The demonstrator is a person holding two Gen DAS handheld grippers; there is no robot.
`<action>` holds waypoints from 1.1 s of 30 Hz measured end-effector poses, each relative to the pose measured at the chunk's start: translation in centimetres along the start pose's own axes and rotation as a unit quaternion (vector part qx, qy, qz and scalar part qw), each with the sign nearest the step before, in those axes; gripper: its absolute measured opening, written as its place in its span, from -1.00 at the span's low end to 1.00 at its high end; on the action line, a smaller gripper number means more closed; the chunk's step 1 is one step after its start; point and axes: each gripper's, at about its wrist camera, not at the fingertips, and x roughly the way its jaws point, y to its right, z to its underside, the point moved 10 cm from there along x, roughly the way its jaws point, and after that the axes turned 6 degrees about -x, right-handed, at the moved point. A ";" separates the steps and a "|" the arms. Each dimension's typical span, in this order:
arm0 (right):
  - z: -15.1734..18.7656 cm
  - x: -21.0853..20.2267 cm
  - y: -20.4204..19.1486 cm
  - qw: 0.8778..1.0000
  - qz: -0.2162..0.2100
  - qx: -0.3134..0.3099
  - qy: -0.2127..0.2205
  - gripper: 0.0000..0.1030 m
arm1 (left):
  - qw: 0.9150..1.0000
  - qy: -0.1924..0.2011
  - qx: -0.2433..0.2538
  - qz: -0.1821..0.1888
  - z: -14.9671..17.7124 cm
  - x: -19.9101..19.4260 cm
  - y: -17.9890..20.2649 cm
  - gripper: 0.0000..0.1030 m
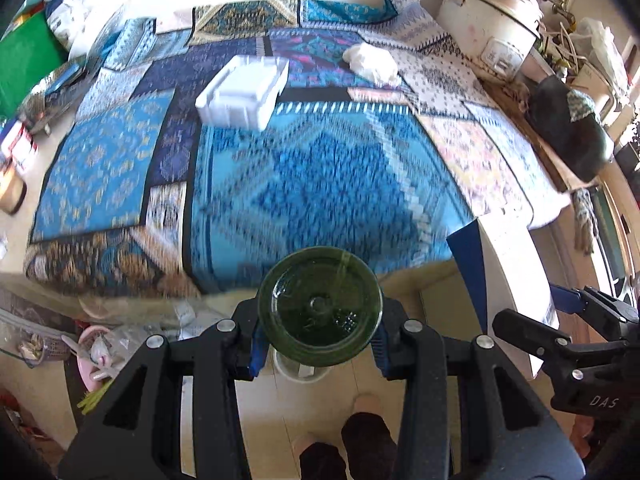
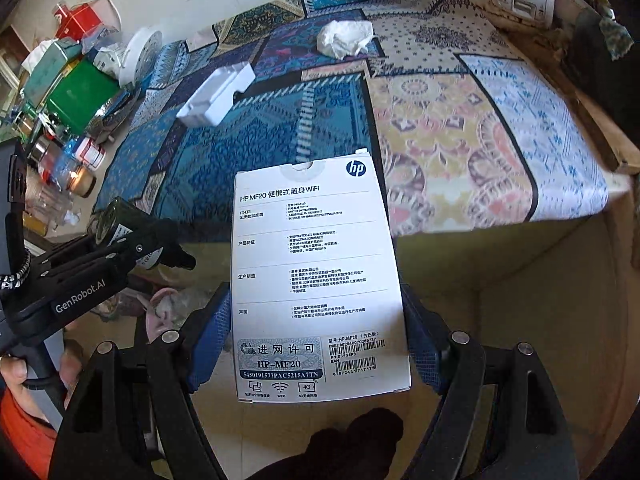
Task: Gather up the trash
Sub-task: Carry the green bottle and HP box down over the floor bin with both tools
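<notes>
Both tongs loaded: left tongs (image 1: 319,344) pinch green bottle (image 1: 319,314), right tongs (image 2: 318,344) clamp HP box (image 2: 320,280) (foam tray (image 1: 244,94), tissue (image 1: 372,62) remain on bench (image 1: 320,184)); grips should hold firm till binned.

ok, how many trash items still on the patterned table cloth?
2 visible: the white plastic tray mid-cloth, and the crumpled tissue farther back near the rice cooker. More may be hidden behind the held HP box.
</notes>
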 end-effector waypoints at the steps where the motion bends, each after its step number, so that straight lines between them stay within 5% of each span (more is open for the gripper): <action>1: 0.8 0.3 -0.2 1.000 -0.002 -0.003 -0.007 0.48 | 1.000 -0.006 -0.002 -0.002 1.0 0.2 -0.2 -0.20; 10: 6.3 5.2 -0.6 0.996 -0.028 -0.060 -0.060 0.48 | 0.996 -0.071 -0.047 -0.024 10.8 5.8 -2.5 -0.20; 16: 11.1 11.0 1.1 0.993 -0.037 -0.074 -0.089 0.49 | 0.989 -0.113 -0.090 -0.040 17.6 13.8 -4.8 -0.20; 33: 21.9 38.8 7.1 0.984 -0.035 -0.073 -0.159 0.49 | 0.971 -0.185 -0.148 0.006 30.3 42.2 -10.1 -0.20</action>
